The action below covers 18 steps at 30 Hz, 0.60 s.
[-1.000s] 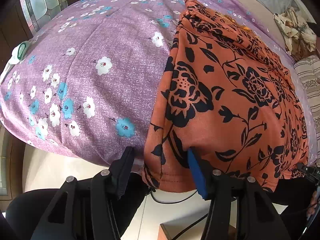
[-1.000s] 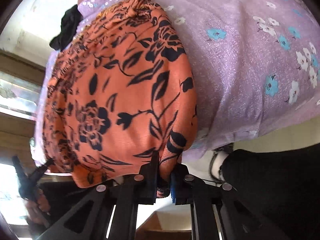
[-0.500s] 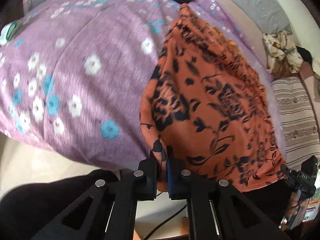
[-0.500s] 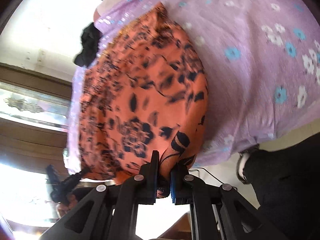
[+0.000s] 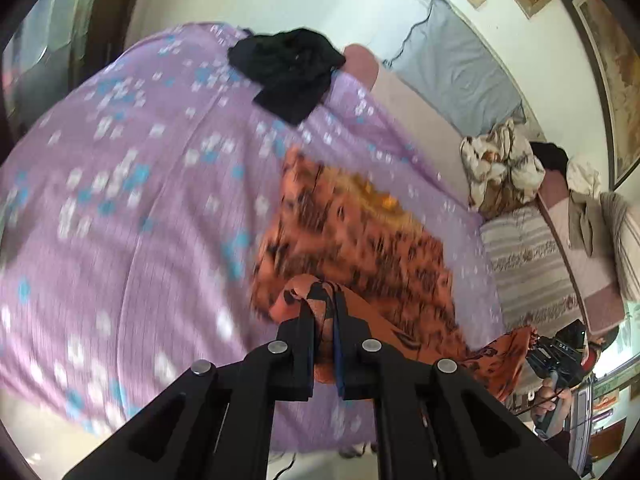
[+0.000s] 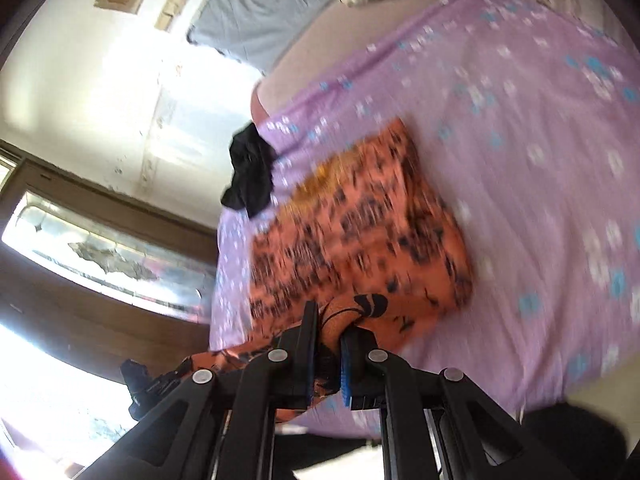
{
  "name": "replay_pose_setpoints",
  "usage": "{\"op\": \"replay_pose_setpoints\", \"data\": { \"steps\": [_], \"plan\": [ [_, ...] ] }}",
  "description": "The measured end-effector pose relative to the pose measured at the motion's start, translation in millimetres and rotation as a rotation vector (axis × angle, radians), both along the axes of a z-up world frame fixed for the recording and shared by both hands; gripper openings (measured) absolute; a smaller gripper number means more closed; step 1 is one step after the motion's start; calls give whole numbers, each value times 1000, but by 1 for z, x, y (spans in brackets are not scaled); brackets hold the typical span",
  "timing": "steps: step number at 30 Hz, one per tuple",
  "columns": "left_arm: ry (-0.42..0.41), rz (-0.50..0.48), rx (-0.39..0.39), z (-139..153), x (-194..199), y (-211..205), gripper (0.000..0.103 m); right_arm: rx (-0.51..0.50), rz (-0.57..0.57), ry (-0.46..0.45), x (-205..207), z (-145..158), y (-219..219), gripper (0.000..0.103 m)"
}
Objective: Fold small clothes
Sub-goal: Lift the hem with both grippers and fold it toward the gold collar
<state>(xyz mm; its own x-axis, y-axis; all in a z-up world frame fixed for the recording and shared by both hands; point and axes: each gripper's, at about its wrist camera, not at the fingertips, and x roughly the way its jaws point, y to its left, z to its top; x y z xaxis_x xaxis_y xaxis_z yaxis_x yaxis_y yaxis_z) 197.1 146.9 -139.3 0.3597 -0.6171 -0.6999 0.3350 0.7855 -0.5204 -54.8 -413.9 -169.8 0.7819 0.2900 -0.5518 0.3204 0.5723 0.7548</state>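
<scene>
An orange garment with a black flower print (image 5: 360, 240) lies on the purple flowered bedspread (image 5: 120, 200). My left gripper (image 5: 324, 312) is shut on its near left corner and holds it raised above the bed. My right gripper (image 6: 330, 328) is shut on the near right corner of the same garment (image 6: 360, 232). The near hem hangs between the two grippers, lifted off the bed. The right gripper also shows at the lower right of the left wrist view (image 5: 556, 356). Both views are motion-blurred.
A black garment (image 5: 288, 72) lies at the far end of the bed, also in the right wrist view (image 6: 250, 172). A crumpled cream patterned cloth (image 5: 500, 168) and a striped pillow (image 5: 532, 264) lie to the right. A grey pillow (image 5: 452, 72) leans on the wall.
My left gripper closed on the garment's corner. Both grippers then lifted the near hem up and carried it forward over the bed, so the garment now looks shorter.
</scene>
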Motion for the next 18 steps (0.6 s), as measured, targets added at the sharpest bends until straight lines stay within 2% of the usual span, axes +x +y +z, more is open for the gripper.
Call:
{"op": "replay_pose_setpoints", "data": {
  "steps": [5, 9, 12, 14, 17, 18],
  "plan": [
    [-8, 11, 41, 2, 81, -52, 8, -5, -38, -17, 80, 1, -38, 10],
    [15, 46, 70, -22, 161, -99, 8, 1, -113, -5, 154, -23, -75, 10],
    [21, 72, 136, -57, 207, -134, 8, 4, -177, 14, 203, -59, -101, 10],
    [59, 92, 149, -84, 229, -145, 8, 2, -226, 43, 229, -86, -115, 10],
    [95, 133, 140, -120, 248, -150, 11, 109, -266, 109, 250, -133, -134, 13],
    [105, 141, 116, -127, 250, -148, 12, 152, -270, 128, 255, -148, -141, 13]
  ]
}}
